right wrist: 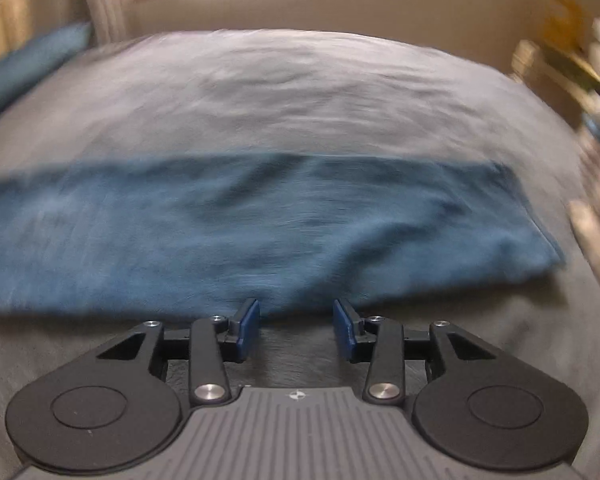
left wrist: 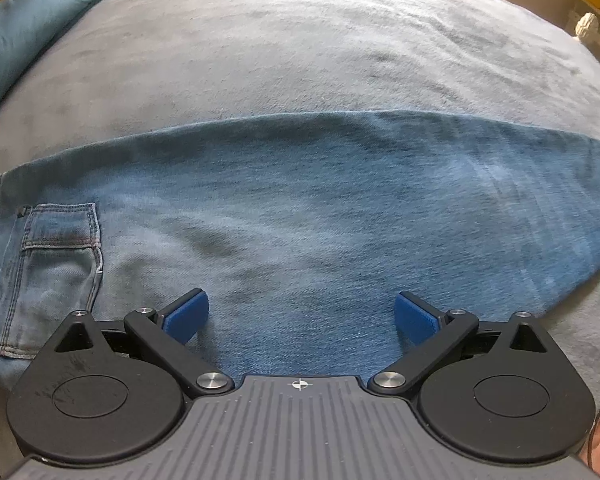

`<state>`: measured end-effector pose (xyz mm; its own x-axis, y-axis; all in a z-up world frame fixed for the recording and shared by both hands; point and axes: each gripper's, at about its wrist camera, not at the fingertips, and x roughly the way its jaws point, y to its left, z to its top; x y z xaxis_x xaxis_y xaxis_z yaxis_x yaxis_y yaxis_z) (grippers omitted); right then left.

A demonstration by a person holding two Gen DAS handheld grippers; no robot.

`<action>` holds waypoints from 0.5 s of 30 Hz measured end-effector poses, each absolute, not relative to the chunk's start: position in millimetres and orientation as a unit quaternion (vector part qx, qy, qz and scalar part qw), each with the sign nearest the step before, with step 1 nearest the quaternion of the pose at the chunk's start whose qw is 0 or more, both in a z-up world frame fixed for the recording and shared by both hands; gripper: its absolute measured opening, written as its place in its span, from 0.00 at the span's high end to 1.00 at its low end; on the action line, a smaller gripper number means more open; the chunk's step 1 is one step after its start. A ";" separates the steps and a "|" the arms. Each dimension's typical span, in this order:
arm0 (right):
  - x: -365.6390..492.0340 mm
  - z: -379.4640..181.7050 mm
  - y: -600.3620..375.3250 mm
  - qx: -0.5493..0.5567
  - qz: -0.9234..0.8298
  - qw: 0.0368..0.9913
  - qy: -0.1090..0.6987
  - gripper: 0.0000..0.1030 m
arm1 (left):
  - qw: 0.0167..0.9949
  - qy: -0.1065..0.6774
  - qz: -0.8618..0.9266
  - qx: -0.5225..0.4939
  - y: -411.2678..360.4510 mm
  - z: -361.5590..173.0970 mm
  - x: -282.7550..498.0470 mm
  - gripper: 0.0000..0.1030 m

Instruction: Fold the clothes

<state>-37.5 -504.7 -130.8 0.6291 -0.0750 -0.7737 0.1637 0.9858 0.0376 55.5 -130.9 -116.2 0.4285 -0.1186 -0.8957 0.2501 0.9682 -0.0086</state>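
Left gripper (left wrist: 300, 316) jaws wide over jeans (left wrist: 300, 208), no writing legible, perhaps blur

No text, label, brand or number can be read anywhere in the two views.

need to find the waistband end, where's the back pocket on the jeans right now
In the left wrist view the back pocket sits at the far left of the jeans, which lie across the grey bedspread, just left of the left gripper.
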 end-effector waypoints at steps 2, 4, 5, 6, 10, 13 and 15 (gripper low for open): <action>-46.3 -129.3 -530.3 0.138 -0.095 0.895 0.414 0.58 | 0.843 0.524 -0.109 0.064 -131.4 -117.0 55.3 0.02; -54.7 -132.1 -557.7 0.232 -0.125 0.876 0.403 0.57 | 0.842 0.525 -0.108 0.065 -131.8 -118.1 55.7 0.01; -59.0 -135.4 -571.8 0.281 -0.139 0.862 0.398 0.57 | 0.842 0.525 -0.107 0.066 -131.9 -118.4 55.6 0.01; -64.2 -140.5 -584.3 0.330 -0.151 0.847 0.388 0.57 | 0.841 0.526 -0.106 0.066 -131.7 -118.7 55.5 0.01; -84.1 -163.4 -619.5 0.488 -0.175 0.785 0.339 0.58 | 0.840 0.527 -0.106 0.065 -130.7 -120.1 55.3 0.00; -92.4 -176.9 -629.4 0.553 -0.185 0.752 0.308 0.58 | 0.840 0.529 -0.105 0.064 -130.3 -121.0 55.3 0.00; -93.4 -182.5 -632.9 0.574 -0.190 0.741 0.293 0.58 | 0.840 0.529 -0.105 0.063 -129.8 -121.3 54.5 0.00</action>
<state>-93.4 -632.9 -182.5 0.7561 0.0559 -0.6521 0.6176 0.2687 0.7391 54.6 -129.8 -121.3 0.4180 -0.1095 -0.9018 0.2435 0.9699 -0.0049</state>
